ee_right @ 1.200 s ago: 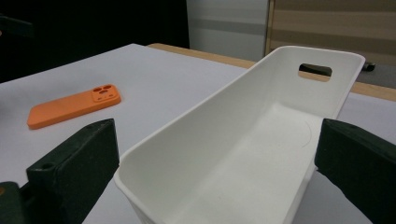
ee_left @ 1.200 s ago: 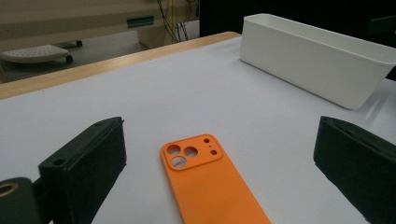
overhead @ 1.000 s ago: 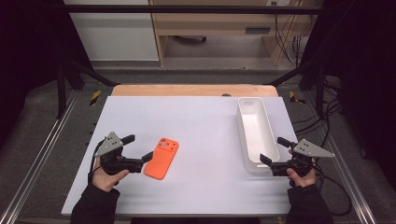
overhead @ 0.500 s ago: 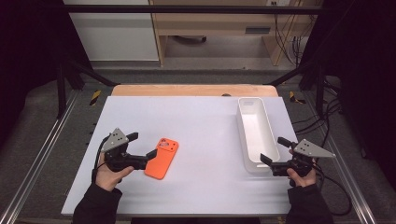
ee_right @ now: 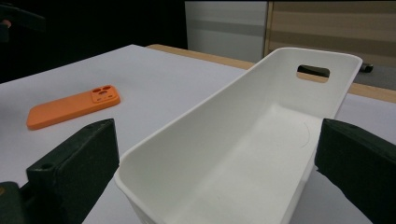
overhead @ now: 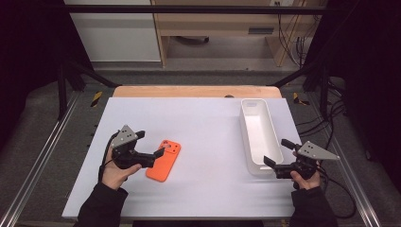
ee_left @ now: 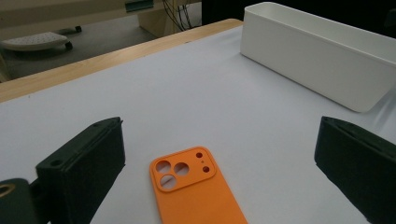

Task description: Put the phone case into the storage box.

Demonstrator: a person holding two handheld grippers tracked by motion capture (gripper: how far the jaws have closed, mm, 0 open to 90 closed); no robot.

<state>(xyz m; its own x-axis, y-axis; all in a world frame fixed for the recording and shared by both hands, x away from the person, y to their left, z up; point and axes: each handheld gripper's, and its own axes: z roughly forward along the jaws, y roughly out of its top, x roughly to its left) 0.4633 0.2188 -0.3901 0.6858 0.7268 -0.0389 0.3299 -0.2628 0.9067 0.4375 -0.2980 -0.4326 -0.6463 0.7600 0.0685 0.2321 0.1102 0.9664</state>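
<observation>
My left gripper (overhead: 160, 152), jaws wide, straddles the flat orange plastic phone case (overhead: 164, 160) (right gripper (overhead: 276, 160) gapes at the long white plastic bin (overhead: 259, 163)), so next I close on its edges.

Matt plastics on a smooth surface
Orange phone case (ee_left: 196, 191) matt plastic; white tray (ee_right: 243, 154) smooth, faintly glossy plastic; surface (overhead: 208, 118) matt white, wood-edged.

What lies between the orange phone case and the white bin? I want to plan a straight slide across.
Nothing: in the high view, the stretch of white table top between the orange phone case and the white bin is bare.
</observation>
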